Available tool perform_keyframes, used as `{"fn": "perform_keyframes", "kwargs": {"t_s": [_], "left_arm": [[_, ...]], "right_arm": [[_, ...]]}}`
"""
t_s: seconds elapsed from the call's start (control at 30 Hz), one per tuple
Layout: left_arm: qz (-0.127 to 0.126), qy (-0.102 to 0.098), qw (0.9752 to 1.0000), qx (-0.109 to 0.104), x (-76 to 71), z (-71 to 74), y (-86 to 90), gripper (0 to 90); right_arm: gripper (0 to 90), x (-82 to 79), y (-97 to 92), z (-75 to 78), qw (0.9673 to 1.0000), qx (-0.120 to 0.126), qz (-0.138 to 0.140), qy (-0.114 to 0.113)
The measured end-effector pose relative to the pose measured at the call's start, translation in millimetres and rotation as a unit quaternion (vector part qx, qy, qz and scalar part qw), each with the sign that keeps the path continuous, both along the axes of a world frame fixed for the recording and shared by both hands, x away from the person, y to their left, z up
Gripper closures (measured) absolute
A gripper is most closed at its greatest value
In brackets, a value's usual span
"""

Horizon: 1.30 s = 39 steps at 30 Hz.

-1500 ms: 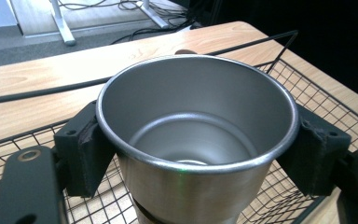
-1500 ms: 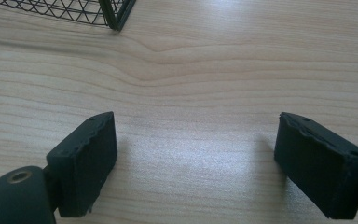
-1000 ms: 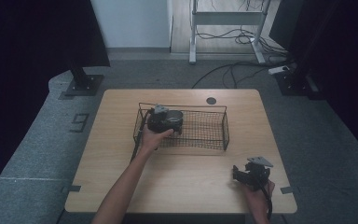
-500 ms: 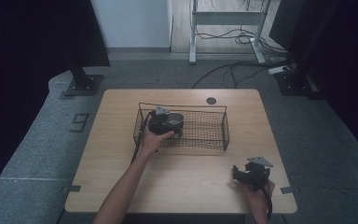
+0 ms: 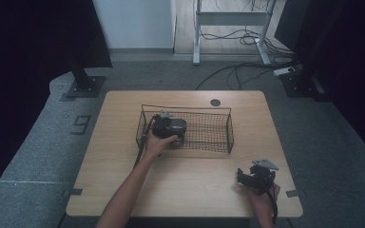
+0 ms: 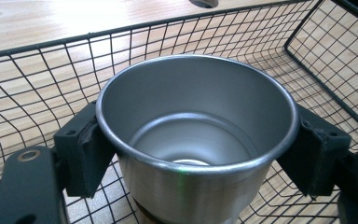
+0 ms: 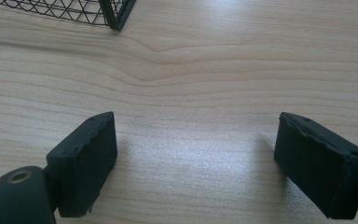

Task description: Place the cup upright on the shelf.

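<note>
Nothing is visibly changing over the last second: the left gripper [image 5: 167,127] is keeping its jaws clamped on the steel cup [image 6: 193,135] inside the wire basket [image 5: 218,137] at frame centre, suggesting placement is pausing, while the right gripper [image 7: 200,163] is resting jaws-apart on the worktop [image 5: 195,185].

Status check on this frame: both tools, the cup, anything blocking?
Left tool shut on steel cup, inside wire basket. Right tool open, empty, over bare table. Nothing in the way.
</note>
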<state>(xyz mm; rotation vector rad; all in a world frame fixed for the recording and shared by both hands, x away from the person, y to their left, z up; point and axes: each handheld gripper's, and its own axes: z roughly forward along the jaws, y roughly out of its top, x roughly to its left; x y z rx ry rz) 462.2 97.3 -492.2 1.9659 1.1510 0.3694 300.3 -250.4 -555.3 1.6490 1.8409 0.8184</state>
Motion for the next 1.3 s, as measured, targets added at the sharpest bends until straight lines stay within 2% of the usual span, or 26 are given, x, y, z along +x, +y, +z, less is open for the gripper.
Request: {"fn": "perform_keyframes", "kwargs": {"t_s": [0.17, 0.7, 0.97, 1.3], "left_arm": [[0.001, 0.001, 0.9999, 0.014, -0.6, -0.4, -1.6, 19.2], [0.002, 0.003, 0.9993, 0.038, -5.5, 1.0, -5.9, 16.1], [-0.003, 0.005, 0.9993, 0.036, -8.4, 1.6, -6.0, 14.2], [-0.002, 0.004, 0.9997, 0.022, -13.1, 3.3, -2.2, 12.8]], "right_arm": [[12.9, 0.0, 0.0, 0.0, 1.0, 0.0, 0.0, 0.0], [12.9, 0.0, 0.1, 0.1, 1.0, 0.001, 0.0, 0.0], [12.9, 0.0, 0.1, 0.1, 1.0, 0.001, 0.0, 0.0], [13.0, 0.0, 0.3, 0.1, 1.0, 0.001, -0.001, 0.0]]}}
